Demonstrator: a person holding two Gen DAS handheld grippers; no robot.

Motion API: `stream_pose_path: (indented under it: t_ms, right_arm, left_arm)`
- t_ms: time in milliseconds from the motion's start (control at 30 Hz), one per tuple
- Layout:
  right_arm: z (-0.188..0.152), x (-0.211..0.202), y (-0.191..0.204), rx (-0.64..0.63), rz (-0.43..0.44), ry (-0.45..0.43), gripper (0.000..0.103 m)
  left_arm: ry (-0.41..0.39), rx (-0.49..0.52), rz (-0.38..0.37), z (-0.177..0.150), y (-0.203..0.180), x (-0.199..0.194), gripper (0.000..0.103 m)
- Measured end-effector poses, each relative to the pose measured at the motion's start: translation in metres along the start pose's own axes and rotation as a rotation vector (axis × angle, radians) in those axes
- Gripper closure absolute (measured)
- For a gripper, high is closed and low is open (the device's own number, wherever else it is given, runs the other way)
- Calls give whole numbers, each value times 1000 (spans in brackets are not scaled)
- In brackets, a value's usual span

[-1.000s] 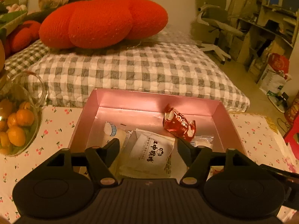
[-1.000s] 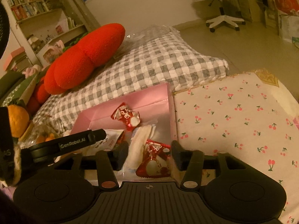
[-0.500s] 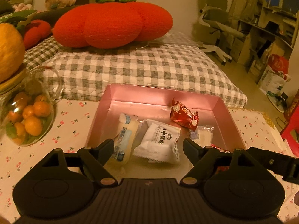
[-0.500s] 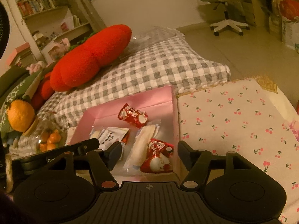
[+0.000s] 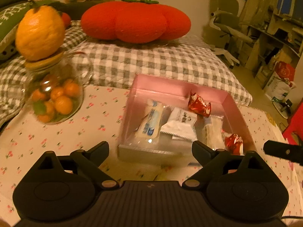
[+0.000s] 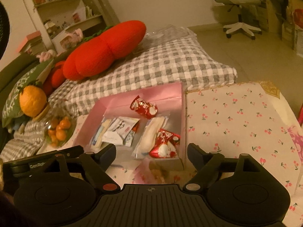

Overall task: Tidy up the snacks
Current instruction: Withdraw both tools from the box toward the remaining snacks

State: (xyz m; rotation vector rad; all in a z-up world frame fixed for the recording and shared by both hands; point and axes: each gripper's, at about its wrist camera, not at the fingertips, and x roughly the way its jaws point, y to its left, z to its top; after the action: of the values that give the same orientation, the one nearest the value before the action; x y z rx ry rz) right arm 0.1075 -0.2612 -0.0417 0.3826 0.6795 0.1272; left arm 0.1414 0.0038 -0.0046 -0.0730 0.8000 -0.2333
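Pink shallow cardboard box (image 5: 181, 89) on the cherry-print bench (image 6: 236, 117) holds the wrapped snacks (image 6: 163, 143); left tool (image 5: 150, 147) and right tool (image 6: 151, 149), jaws just widened and empty, should retreat clear of its rim.

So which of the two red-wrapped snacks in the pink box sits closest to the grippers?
The red snack in the near right corner of the pink box, beside the long pale packet. The other red one lies by the far wall.

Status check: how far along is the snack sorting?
Done: the snack packets lie inside the pink box. In hand: nothing; the left gripper and right gripper have just been opening, both empty. Left: no loose snacks show on the cherry tablecloth.
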Motion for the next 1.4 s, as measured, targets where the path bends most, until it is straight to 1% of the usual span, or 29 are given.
stream_pose_path:
  t_ms: [167, 233, 300, 400, 467, 767, 900, 1067, 1167, 1267, 1400]
  right_arm:
    - [-5, -10, 3, -29, 0, 3, 13]
    - [-7, -13, 4, -38, 0, 9, 13]
    - [-11, -17, 6, -49, 2, 14, 13]
    - [-16, -23, 8, -74, -4, 16, 12]
    - [-21, -26, 7, -88, -8, 16, 9]
    - [-45, -37, 2, -169, -38, 27, 9]
    - [-56, -37, -3, -199, -54, 42, 9]
    - [-70, -35, -4, -237, -66, 65, 9]
    - [-80, -31, -3, -273, -60, 75, 9]
    - [-89, -28, 0, -325, -27, 84, 9]
    - [-101, -24, 5, -383, 27, 94, 9]
  left_arm:
    - [32, -11, 16, -8, 9, -10, 4]
    - [48, -4, 16, -12, 12, -15, 2]
    - [47, 6, 16, -15, 16, -21, 1]
    - [40, 23, 14, -19, 23, -28, 1]
    - [40, 46, 20, -21, 28, -31, 1]
    - [44, 126, 66, -39, 53, -41, 1]
    - [63, 138, 67, -46, 67, -40, 1]
    - [68, 169, 40, -55, 80, -39, 1]
    - [70, 200, 7, -63, 82, -37, 1]
    - [84, 233, -38, -70, 83, -31, 2]
    - [105, 279, -74, -79, 81, -23, 5]
